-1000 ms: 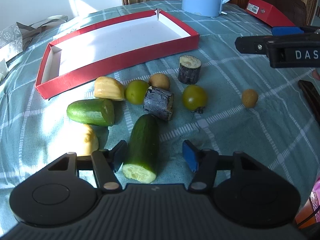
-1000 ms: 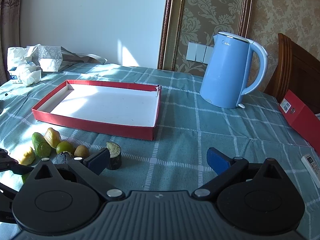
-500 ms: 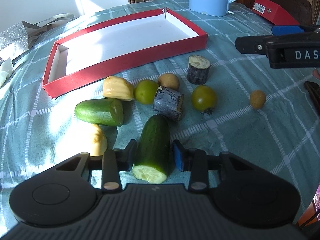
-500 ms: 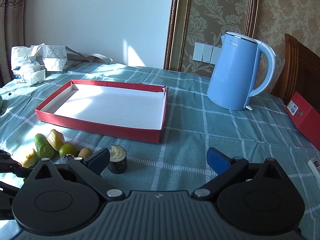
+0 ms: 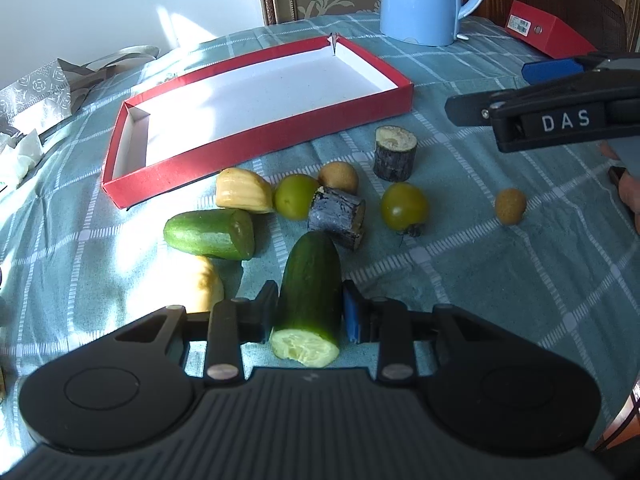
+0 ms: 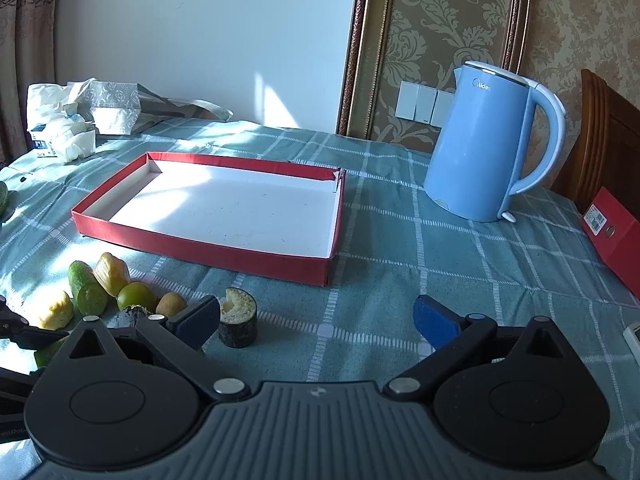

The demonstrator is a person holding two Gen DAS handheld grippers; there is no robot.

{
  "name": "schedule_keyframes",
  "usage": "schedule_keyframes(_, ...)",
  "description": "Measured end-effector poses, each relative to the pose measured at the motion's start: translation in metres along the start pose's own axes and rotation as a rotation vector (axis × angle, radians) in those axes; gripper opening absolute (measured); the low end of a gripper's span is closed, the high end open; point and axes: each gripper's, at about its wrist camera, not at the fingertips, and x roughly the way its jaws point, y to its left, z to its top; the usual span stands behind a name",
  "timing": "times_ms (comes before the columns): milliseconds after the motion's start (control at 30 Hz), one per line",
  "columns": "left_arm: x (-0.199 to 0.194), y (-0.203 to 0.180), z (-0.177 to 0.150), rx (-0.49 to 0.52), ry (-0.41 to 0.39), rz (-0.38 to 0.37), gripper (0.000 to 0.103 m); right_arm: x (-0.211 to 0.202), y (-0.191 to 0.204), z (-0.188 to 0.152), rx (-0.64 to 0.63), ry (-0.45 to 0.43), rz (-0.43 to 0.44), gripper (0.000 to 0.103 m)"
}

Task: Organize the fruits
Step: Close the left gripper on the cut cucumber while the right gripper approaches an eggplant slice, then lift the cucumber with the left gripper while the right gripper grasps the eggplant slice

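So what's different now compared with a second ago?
The left gripper has just closed its jaws onto the dark cucumber piece, which lay loose between them before; the pads now press its sides. The right gripper is open as before, holding nothing. The other fruit pieces, the red tray and the blue kettle kept their places.

Yellow fruit (image 5: 206, 290) half hidden behind left gripper (image 5: 309, 314); red box (image 6: 612, 236) and remote (image 6: 633, 337) cut by right edge.
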Motion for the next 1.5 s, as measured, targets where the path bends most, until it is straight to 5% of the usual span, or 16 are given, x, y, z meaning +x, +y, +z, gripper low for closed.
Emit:
schedule_keyframes(267,-0.019,0.003,-0.003,-0.004,-0.022,0.017,0.031,0.024,0.007,-0.001,-0.008,0.06,0.052,0.096)
schedule_keyframes(400,-0.025,0.007,-0.003,-0.024,-0.027,0.032,0.031,0.039,0.014,0.001,-0.037,0.097,0.081,0.077)
schedule_keyframes(633,-0.035,0.012,-0.002,-0.056,-0.047,0.048,0.031,0.06,0.026,0.0,-0.063,0.152,0.145,0.067)
schedule_keyframes(967,-0.037,0.015,-0.005,-0.091,-0.038,0.064,0.031,0.074,0.033,-0.002,-0.093,0.189,0.209,0.034)
schedule_keyframes(1500,-0.038,0.023,0.018,-0.098,-0.081,0.064,0.029,0.059,0.017,-0.005,-0.066,0.149,0.136,0.032)
